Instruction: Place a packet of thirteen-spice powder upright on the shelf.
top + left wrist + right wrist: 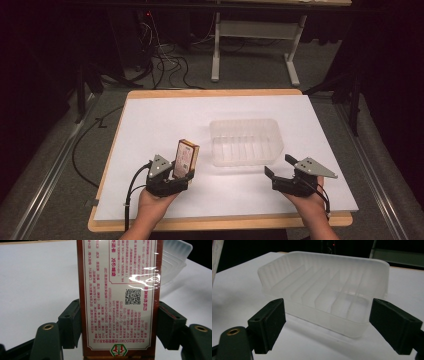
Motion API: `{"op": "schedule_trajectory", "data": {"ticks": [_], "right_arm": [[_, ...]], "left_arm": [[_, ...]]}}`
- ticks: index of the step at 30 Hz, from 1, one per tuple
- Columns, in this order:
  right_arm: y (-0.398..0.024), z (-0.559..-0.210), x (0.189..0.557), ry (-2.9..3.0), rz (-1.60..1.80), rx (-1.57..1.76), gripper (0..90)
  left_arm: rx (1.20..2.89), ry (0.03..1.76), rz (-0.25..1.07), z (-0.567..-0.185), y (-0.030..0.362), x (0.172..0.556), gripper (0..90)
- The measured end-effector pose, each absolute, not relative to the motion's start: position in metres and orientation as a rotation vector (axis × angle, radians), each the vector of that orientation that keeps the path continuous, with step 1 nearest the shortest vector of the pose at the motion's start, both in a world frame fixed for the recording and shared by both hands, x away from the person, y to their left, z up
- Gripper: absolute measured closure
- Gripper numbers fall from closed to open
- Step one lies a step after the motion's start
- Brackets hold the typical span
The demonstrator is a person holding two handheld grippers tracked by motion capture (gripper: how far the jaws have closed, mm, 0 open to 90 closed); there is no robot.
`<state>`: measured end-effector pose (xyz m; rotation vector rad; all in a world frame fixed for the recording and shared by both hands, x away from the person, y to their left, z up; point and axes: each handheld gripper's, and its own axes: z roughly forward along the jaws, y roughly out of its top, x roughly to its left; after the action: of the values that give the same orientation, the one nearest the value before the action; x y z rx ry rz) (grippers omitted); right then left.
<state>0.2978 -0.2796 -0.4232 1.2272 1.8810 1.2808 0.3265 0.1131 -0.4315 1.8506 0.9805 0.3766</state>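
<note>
At lower left of the high view, the left gripper (176, 178) clamps a brown box (185, 159) upright over the white sheet (150, 125), both jaws pressed on its sides. Just right of the box, at centre, sits a clear plastic tray (246, 141). Lower right, the right gripper (280, 166) has its jaws spread wide, facing the tray

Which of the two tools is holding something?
The left tool. Its jaws are clamped on the brown box with red writing, while the right tool hangs open with nothing between its jaws.
</note>
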Motion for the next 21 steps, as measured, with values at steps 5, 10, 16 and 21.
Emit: {"op": "schedule_trajectory", "data": {"ticks": [5,10,16,21], "right_arm": [[-0.264,-0.416,0.302,1.869,1.302,1.224,12.9],[-0.249,-0.413,0.306,1.892,1.302,1.192,12.5],[-0.230,-0.409,0.311,1.916,1.338,1.167,11.8],[-0.204,-0.404,0.320,1.954,1.397,1.141,11.5]], "left_arm": [[1.842,0.950,0.396,-0.429,0.110,0.323,32.8],[1.832,0.933,0.397,-0.426,0.109,0.320,32.8],[1.837,0.914,0.396,-0.426,0.104,0.317,32.8],[1.846,0.900,0.377,-0.426,0.101,0.316,32.8]]}}
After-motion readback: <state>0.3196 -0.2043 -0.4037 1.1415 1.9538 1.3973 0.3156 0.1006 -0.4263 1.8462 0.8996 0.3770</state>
